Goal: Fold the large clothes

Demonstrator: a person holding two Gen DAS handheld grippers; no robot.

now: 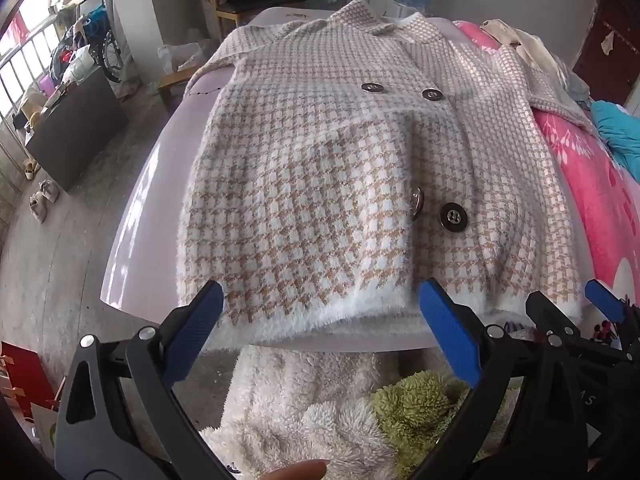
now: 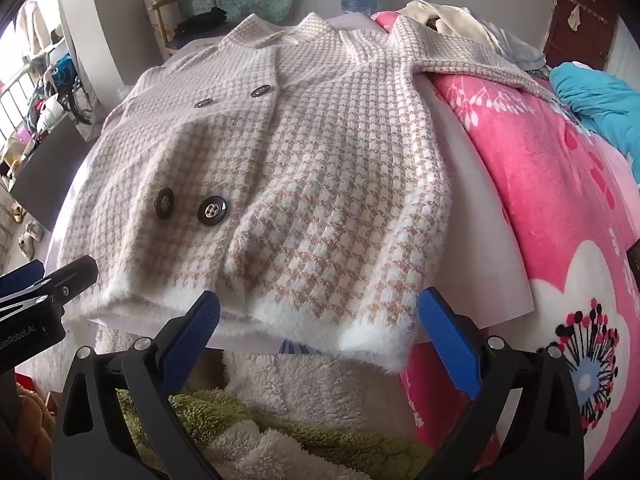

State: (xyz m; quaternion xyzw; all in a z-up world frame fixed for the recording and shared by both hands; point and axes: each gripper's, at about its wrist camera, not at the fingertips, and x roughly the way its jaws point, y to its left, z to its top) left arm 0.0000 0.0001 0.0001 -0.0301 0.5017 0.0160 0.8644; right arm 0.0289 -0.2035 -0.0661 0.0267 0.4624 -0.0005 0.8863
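Fleece throw, cream and green, nearest the lens, below both tools. Left gripper and right gripper: jaws spread wide, holding nothing, side by side just short of the hem. Houndstooth coat: flat on white board, long axis running 6 to 12 o'clock, collar far; right sleeve seemingly draped over pink blanket at 2 o'clock.

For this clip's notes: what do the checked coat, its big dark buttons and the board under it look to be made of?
Checked coat: soft fuzzy knit, beige and white, with stray fibres and a fluffy white hem; the fibre type cannot be told.
Buttons: dark, glossy, probably metal or metal-look plastic, since they catch highlights.
Board: smooth, pale, rigid-looking sheet, likely plastic or laminate, given its window glare.
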